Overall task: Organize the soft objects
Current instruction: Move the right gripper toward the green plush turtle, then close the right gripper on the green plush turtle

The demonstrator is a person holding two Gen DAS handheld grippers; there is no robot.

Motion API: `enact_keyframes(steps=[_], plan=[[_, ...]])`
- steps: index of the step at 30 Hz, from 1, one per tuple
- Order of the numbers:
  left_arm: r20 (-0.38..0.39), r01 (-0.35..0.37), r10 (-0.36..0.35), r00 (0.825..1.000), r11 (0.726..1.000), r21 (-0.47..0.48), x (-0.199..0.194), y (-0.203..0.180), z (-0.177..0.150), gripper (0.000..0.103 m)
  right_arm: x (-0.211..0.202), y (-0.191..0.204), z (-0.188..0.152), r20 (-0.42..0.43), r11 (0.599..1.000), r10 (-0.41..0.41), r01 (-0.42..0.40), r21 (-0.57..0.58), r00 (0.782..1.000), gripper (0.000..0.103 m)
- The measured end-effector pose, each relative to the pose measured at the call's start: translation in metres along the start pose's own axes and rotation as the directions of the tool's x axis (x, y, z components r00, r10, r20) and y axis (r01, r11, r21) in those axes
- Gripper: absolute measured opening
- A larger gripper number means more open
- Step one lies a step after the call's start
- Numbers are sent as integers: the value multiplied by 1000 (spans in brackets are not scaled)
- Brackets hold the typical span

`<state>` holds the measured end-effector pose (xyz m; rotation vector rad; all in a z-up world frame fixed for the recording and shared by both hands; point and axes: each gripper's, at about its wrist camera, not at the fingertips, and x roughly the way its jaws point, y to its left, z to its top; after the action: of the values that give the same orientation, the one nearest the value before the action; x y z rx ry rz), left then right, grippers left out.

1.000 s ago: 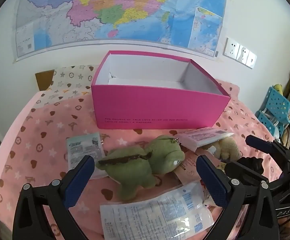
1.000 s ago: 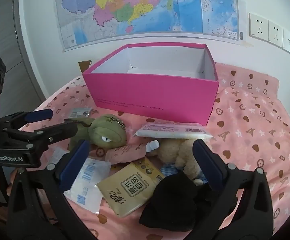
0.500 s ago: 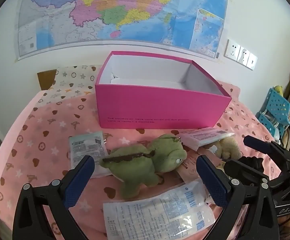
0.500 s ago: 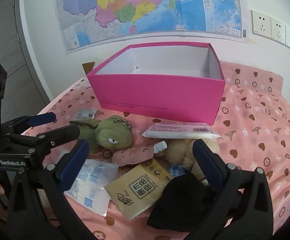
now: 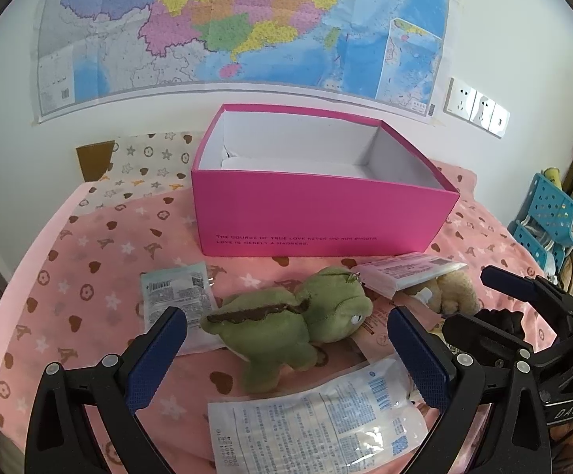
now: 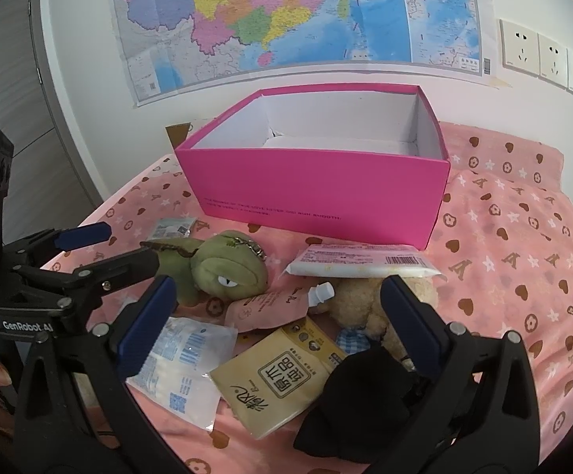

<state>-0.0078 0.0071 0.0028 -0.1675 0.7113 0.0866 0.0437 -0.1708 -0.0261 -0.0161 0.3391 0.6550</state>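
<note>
Pink bedspread (image 5: 100, 245) printed with hearts and stars, against a white wall with a map (image 5: 247, 27) and sockets (image 6: 539, 53). Pink box (image 5: 326, 213) open-topped near the wall, white inside. In front of the box, a heap: green plush toy (image 5: 286, 328) lying on its side, beige plush toy (image 6: 365, 304) just right of it and partly under a pink-white packet (image 6: 361, 262). Nearer than the box, a clear blue-printed packet (image 5: 314, 422), a tan pouch (image 6: 282, 379), a pink spouted pouch (image 6: 270, 304), a black cloth (image 6: 361, 399). Small pale-green sachet (image 5: 178, 296) left of the green toy.

Left gripper (image 5: 286, 355) spread wide, low in front of the box, fingers either side of the green toy, holding nothing. Right gripper (image 6: 278, 320) likewise spread wide, empty, over the pouches and beige toy.

Beige toy mostly covered; perhaps a bear, hard to tell. Black cloth partly behind the right finger. Blue crate (image 5: 547, 217) right of the box, cut off at the frame edge.
</note>
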Motion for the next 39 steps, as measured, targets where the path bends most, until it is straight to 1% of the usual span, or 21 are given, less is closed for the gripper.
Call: enact_keyframes(steps=[27, 33, 39], plan=[[-13, 3, -3, 1000, 1000, 3, 8, -1, -7, 103, 7, -2, 2, -16, 999, 32, -32, 6, 999, 103], [-23, 2, -2, 1000, 1000, 0, 12, 1, -8, 103, 10, -2, 4, -31, 998, 55, -55, 8, 998, 98], [-47, 24, -24, 999, 1000, -10, 18, 9, -10, 103, 17, -1, 7, -57, 996, 93, -93, 11, 994, 89]])
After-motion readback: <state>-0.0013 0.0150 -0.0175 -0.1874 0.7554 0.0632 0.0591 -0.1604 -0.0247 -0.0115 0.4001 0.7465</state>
